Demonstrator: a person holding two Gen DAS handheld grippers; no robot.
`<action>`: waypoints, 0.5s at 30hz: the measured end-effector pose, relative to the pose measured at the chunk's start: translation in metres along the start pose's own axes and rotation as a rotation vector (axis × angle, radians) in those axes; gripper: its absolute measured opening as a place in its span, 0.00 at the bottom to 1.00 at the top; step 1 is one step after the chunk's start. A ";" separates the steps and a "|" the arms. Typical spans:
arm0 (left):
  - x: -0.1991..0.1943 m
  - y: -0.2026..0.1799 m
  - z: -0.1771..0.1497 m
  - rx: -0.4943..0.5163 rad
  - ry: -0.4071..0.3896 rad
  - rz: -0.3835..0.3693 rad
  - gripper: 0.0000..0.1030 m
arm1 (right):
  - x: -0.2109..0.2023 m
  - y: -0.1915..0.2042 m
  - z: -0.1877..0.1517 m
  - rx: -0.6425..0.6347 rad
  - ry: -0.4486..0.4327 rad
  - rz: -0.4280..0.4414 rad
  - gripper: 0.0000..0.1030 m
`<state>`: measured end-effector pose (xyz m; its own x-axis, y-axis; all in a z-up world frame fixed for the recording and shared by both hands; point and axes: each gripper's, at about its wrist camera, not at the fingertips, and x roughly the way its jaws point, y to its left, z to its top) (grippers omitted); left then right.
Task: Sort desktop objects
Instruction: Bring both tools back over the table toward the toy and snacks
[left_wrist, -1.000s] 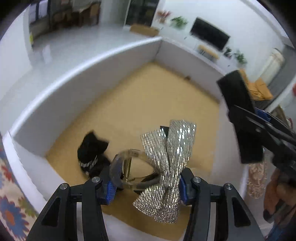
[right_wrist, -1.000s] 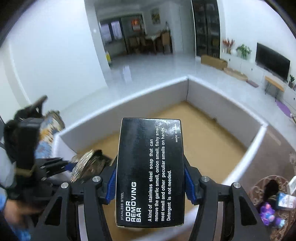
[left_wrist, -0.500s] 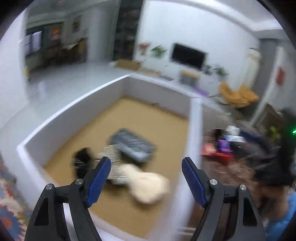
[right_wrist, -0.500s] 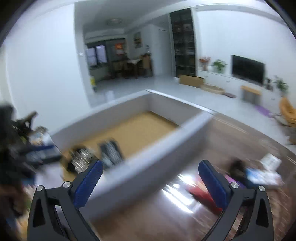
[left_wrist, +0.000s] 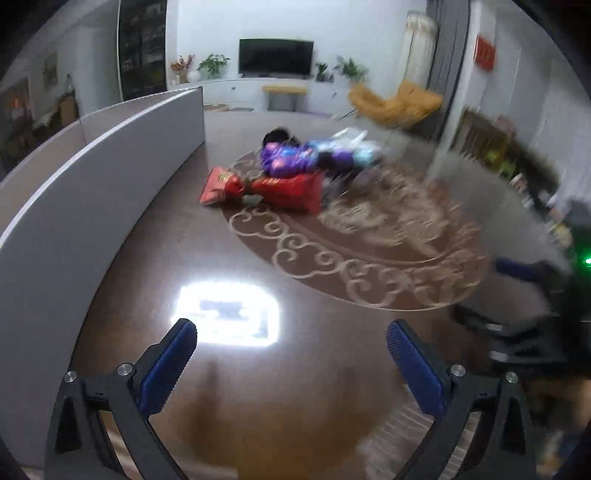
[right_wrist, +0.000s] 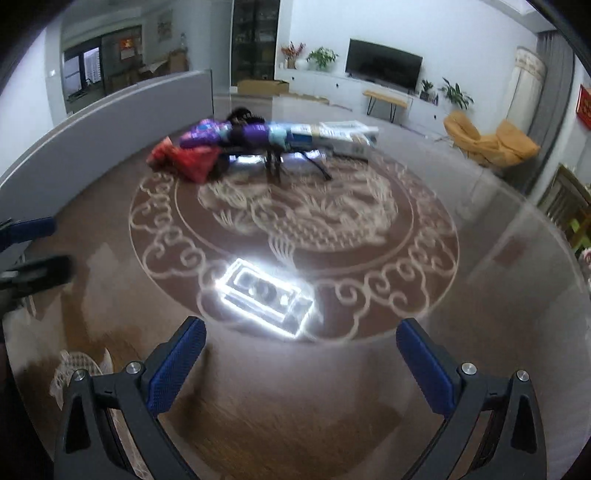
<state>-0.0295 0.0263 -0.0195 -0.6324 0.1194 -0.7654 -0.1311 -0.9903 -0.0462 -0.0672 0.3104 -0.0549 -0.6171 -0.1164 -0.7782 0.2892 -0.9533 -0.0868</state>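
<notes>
My left gripper (left_wrist: 290, 326) hangs over the glossy brown table (left_wrist: 221, 387); its jaws are opening and nothing is between them. My right gripper (right_wrist: 301, 326) stands open and empty above the table's round ornament (right_wrist: 295, 229). A pile of objects lies further back: a red packet (left_wrist: 288, 190) (right_wrist: 188, 158), a purple toy (left_wrist: 288, 160) (right_wrist: 214, 134), a blue and white box (right_wrist: 332, 134) and a black item (left_wrist: 277, 134). The grey-walled sorting box (left_wrist: 92, 177) (right_wrist: 110, 122) stands at the left. Each gripper shows blurred at the other view's edge.
A bright lamp reflection (right_wrist: 266, 295) glares on the tabletop between the right gripper and the pile. A thin black stand (right_wrist: 275, 166) sits under the pile. Beyond the table are a yellow armchair (right_wrist: 491, 142) and a television (right_wrist: 382, 68).
The silver bow clip left my left gripper and the black soap-bar box left my right; both lay in the grey box. Both grippers opened and swung right to the table.
</notes>
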 end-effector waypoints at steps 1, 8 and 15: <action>0.007 -0.001 0.000 0.010 0.003 0.030 1.00 | 0.000 -0.001 0.001 0.002 -0.002 0.001 1.00; 0.024 0.000 -0.001 0.055 0.085 0.017 1.00 | 0.006 0.003 0.001 -0.001 0.027 -0.003 1.00; 0.028 0.001 -0.003 0.051 0.084 0.016 1.00 | 0.009 -0.001 0.004 0.018 0.038 0.017 1.00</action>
<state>-0.0448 0.0284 -0.0428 -0.5685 0.0955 -0.8171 -0.1621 -0.9868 -0.0025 -0.0758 0.3095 -0.0590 -0.5839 -0.1224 -0.8026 0.2859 -0.9562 -0.0621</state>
